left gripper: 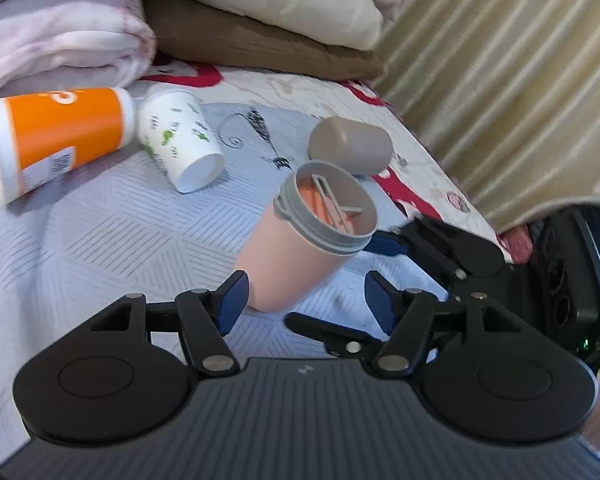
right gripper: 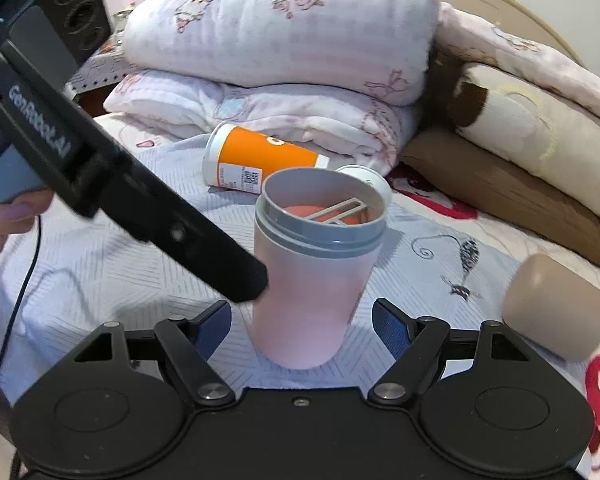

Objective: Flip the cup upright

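The pink cup (right gripper: 306, 292) stood mouth-up on the bed (right gripper: 100, 264), on the pale blue quilted cover, its grey collar (right gripper: 320, 236) uppermost and a grey insert visible inside the rim. In the left wrist view the same cup (left gripper: 288, 256) appeared tilted, which may be lens distortion; its base rested on the cover. The right gripper (right gripper: 302, 320) sat low with its jaws spread wide, one blue pad on each side of the cup's base, neither touching it. The left gripper (left gripper: 306, 300) also had its jaws open, the cup's lower body just beyond and between the blue pads with visible gaps both sides. In the right wrist view the left gripper's black body crossed from upper left, its tip just beside the cup wall; contact could not be determined. Behind the cup an orange bottle (left gripper: 60, 136) lay on its side against the folded blankets (right gripper: 284, 36), with a white paper cup (left gripper: 180, 140) lying beside it, mouth toward the camera. A beige cap (left gripper: 350, 144) lay on its side near the bed's edge, apart from the pink cup. Striped curtain (left gripper: 500, 80) hung beyond the bed.
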The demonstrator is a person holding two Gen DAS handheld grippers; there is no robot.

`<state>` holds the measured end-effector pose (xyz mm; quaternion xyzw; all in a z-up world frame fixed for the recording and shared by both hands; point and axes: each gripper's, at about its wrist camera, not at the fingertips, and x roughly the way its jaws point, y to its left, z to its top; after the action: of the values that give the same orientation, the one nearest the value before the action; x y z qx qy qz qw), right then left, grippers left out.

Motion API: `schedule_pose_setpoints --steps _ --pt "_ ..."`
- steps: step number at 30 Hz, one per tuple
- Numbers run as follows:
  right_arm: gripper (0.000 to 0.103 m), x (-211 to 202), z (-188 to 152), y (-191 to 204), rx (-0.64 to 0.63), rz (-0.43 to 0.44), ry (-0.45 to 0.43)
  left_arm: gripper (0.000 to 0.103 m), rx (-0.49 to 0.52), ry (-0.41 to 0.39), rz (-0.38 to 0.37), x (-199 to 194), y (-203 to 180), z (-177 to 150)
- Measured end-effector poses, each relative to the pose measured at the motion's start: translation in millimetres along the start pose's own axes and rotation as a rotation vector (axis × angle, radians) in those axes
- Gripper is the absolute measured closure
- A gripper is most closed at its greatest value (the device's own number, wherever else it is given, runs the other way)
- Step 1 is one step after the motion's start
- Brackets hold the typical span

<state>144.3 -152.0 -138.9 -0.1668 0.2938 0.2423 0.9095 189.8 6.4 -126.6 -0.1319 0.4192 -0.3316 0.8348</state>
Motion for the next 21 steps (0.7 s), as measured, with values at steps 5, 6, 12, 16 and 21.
schedule_pose_setpoints --steps 5,6,12,16,21 --pt "0.021 -30 3 -2 0.099 -0.019 0.002 0.023 -0.02 -0.069 0.069 -34 -22 4" --pt "0.021 -35 3 -4 0.125 -0.016 0.001 0.02 -0.024 -0.073 0.077 -40 -26 6" --pt "0.021 -71 10 -11 0.191 -0.063 -0.011 0.009 -0.031 -0.09 0.183 -73 -53 2" --pt "0.021 -97 20 -5 0.185 -0.114 -0.017 0.006 -0.025 -0.052 0.28 -89 -69 -5" --pt "0.018 -130 33 6 0.193 -0.134 -0.028 0.005 -0.028 -0.019 0.431 -107 -85 -12"
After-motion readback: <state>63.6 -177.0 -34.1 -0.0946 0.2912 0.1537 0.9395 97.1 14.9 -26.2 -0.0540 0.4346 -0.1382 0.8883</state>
